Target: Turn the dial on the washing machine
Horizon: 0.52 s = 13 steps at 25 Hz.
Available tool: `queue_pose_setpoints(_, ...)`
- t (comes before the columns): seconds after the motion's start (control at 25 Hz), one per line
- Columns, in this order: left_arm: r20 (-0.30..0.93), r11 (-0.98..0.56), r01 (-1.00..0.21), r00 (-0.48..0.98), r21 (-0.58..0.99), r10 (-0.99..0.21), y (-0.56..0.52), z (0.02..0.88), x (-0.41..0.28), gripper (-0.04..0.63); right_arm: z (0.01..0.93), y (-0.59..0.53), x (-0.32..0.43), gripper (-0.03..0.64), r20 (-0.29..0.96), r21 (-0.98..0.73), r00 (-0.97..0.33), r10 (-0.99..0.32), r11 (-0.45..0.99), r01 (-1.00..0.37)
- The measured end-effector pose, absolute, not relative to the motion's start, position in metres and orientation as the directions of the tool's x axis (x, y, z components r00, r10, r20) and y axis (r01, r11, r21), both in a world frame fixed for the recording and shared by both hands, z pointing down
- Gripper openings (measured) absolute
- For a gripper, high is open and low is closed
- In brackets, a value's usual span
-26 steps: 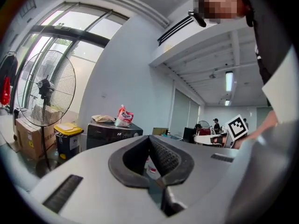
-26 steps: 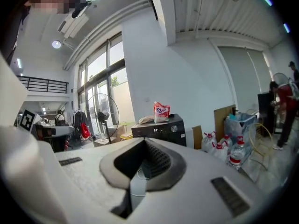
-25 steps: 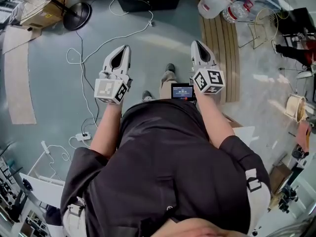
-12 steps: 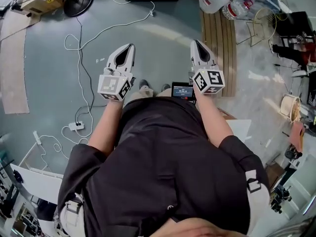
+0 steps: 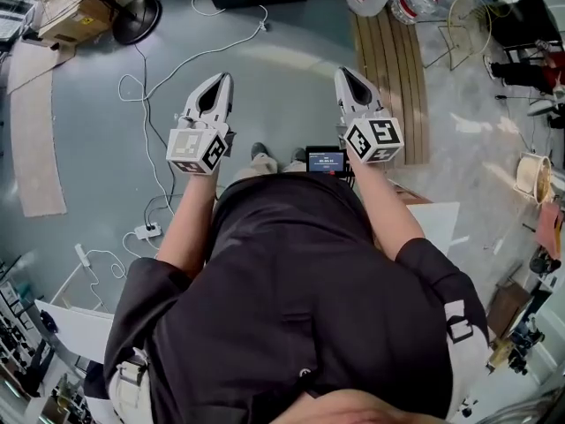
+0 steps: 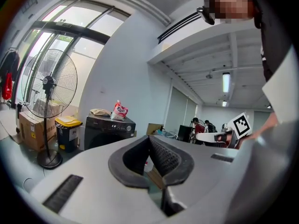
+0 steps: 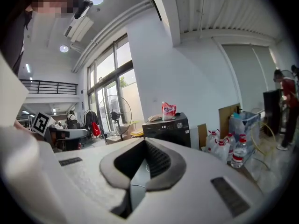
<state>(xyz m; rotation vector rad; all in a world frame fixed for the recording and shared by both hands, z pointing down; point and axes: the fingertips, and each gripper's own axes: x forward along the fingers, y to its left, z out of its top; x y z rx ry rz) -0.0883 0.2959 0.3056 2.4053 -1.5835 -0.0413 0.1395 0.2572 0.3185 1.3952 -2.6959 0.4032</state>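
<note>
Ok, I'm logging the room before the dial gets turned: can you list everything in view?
washing machine: one, black, against the white wall ahead
pouch: one, red and white, on top of the washing machine
standing fan: one, black, left of the machine by the windows
bin: one, yellow lid, between fan and machine
cardboard box: one, brown, beside the fan's base
water bottles: several, clear, on the floor right of the machine
cable: at least one, white, looping over the grey floor
slatted board: one, wooden, on the floor near the right gripper
left gripper: white, shut, empty
right gripper: white, shut, empty
</note>
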Motion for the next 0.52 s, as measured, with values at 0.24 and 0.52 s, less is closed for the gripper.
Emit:
queue_pose_setpoints(0.24,0.132,-0.391,-0.889,0.429,0.240,-0.894,0.306,0.301,-0.063,-0.005,0.315,0.263,0.158,0.003,0.173,-0.209,-0.584,-0.793,0.549,-0.809)
queue_pose_setpoints(0.52,0.125,-0.390,-0.891,0.425,0.232,-0.896,0.313,0.295,-0.049,-0.005,0.313,0.265,0.170,0.003,0.155,-0.228,-0.591,-0.791,0.554,-0.801)
